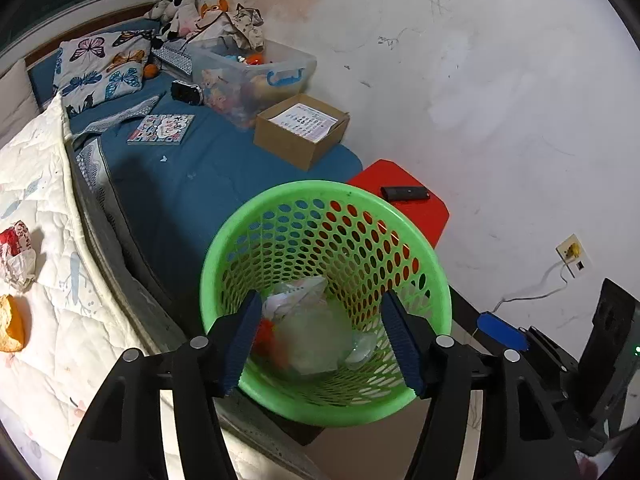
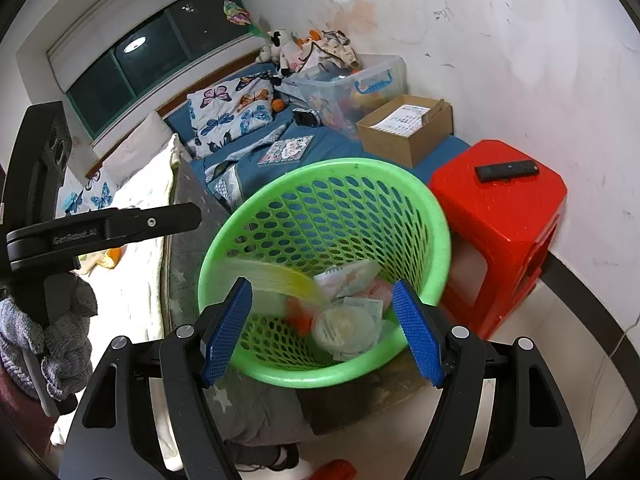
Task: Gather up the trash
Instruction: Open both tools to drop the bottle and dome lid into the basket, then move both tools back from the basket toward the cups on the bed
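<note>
The green basket (image 1: 326,304) stands with its mouth open and unblocked, trash (image 1: 316,328) lying only at the bottom, so there is room to reach down inside. At two o'clock from it the red stool (image 2: 500,208) stands just beside the rim, a black remote (image 2: 506,170) on top, close against the wall. From nine to twelve o'clock the bed (image 1: 180,184) hems it in. At twelve a cardboard box (image 1: 300,130) sits on the blue bedding.

A green basket (image 2: 436,216) with holes is seen, a red stool (image 2: 500,208), a blue sheet (image 1: 192,184), and a pillow (image 1: 104,68) covered in butterflies
</note>
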